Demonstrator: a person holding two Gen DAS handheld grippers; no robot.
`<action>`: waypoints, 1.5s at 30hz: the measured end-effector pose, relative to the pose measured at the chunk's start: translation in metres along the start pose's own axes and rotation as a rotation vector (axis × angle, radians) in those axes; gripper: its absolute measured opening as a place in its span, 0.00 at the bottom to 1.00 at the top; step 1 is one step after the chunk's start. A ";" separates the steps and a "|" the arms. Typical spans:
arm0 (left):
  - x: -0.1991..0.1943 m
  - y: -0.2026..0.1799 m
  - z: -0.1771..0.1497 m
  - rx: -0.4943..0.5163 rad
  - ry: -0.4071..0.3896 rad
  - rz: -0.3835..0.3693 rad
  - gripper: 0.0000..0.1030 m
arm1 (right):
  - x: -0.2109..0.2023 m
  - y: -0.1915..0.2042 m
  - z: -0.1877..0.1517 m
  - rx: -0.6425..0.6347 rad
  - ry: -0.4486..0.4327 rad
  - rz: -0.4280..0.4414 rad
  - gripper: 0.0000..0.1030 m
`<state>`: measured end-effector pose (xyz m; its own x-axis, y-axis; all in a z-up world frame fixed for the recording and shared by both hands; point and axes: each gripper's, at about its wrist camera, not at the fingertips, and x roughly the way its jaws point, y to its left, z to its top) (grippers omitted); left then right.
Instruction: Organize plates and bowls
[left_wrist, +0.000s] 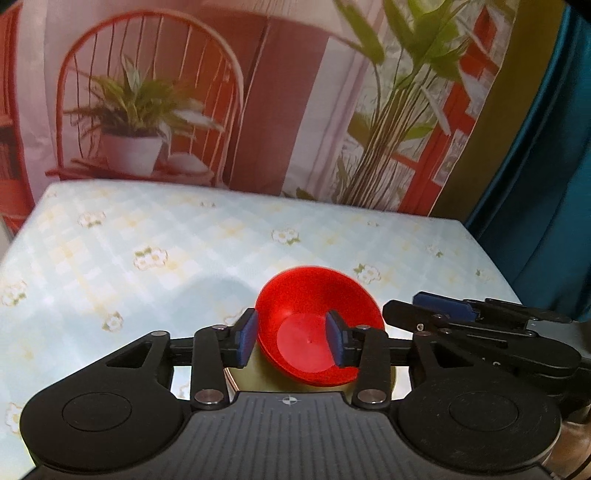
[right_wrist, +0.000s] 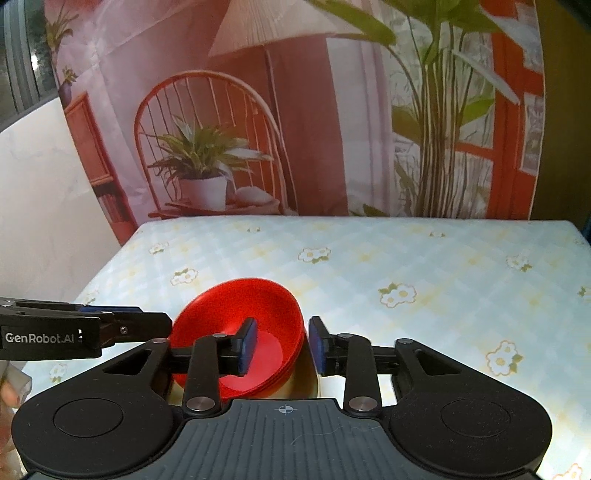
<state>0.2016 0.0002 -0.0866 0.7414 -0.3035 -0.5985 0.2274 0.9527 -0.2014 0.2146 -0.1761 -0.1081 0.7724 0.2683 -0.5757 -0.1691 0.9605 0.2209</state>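
Floral tablecloth (right_wrist: 406, 258) ahead: your left gripper (left_wrist: 291, 338) and right gripper (right_wrist: 282, 345) both gape, each straddling opposite rims (neither pinching) of the red bowl (right_wrist: 236, 325).

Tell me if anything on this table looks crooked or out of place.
The red bowl sits tilted rather than flat, leaning across the rim of a yellowish plate beneath it. Nothing looks spilled or broken.
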 end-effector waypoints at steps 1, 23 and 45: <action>-0.006 -0.001 0.001 0.006 -0.014 0.005 0.46 | -0.005 0.001 0.001 -0.003 -0.008 -0.003 0.37; -0.159 -0.041 0.005 0.086 -0.302 0.134 1.00 | -0.153 0.033 0.021 -0.063 -0.226 -0.061 1.00; -0.271 -0.083 -0.008 0.140 -0.471 0.320 1.00 | -0.275 0.063 0.018 -0.061 -0.366 -0.104 1.00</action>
<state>-0.0231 0.0037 0.0860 0.9804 0.0081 -0.1969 0.0030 0.9984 0.0560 0.0029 -0.1904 0.0785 0.9529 0.1356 -0.2714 -0.1055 0.9868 0.1227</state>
